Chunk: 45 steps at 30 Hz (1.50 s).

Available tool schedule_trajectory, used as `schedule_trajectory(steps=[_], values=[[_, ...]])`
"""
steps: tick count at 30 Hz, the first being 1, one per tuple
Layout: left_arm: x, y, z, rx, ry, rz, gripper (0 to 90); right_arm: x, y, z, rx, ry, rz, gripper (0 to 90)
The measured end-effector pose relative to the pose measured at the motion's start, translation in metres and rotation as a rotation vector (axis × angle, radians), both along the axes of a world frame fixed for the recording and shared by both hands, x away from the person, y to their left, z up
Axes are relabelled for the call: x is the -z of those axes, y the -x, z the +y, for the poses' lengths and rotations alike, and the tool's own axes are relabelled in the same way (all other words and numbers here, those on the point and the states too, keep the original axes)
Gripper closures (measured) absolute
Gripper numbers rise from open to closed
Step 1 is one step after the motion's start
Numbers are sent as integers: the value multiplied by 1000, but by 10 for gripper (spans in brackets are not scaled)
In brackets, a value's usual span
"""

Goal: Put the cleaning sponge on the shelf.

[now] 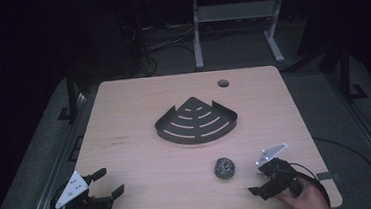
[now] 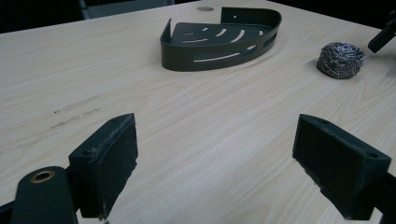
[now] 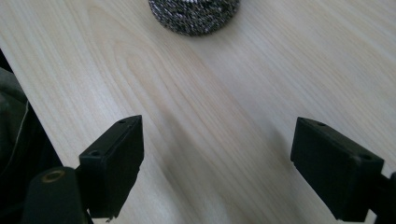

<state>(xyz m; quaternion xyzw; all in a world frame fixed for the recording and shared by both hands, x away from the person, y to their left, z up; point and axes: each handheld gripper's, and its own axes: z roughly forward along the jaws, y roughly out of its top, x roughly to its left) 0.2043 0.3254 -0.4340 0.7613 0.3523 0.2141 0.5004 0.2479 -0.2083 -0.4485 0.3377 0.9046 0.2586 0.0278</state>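
A black quarter-round corner basket [image 1: 195,123] with slotted floor lies on the wooden table [image 1: 134,113], past its middle. A steel-wool scrubber ball [image 1: 224,167] rests nearer the front, right of centre. My left gripper [image 1: 110,181] hovers open at the front left corner, with nothing between its jaws. My right gripper [image 1: 259,180] is open at the front right, just right of the scrubber. The left gripper view has the left gripper [image 2: 224,158] facing the basket [image 2: 219,39] and the scrubber [image 2: 341,58]. In the right gripper view the scrubber [image 3: 194,16] lies ahead of the open right gripper [image 3: 224,161].
A round cable hole [image 1: 223,83] sits near the table's far edge. Faint dark scuff marks [image 1: 118,141] mark the wood at the left. Beyond the table stand a white desk frame [image 1: 235,25] and floor cables. The table's front edge runs close beside my right gripper.
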Motion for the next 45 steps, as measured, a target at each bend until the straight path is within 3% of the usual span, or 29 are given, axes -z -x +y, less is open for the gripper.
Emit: schedule_trajectory(steps=[18, 45], values=[[0, 1, 3, -11, 9, -1, 133, -10, -7, 31, -88, 30, -15, 154], [0, 0, 3, -6, 12, -2, 133, -15, -29, 61, -151, 71, -16, 153]])
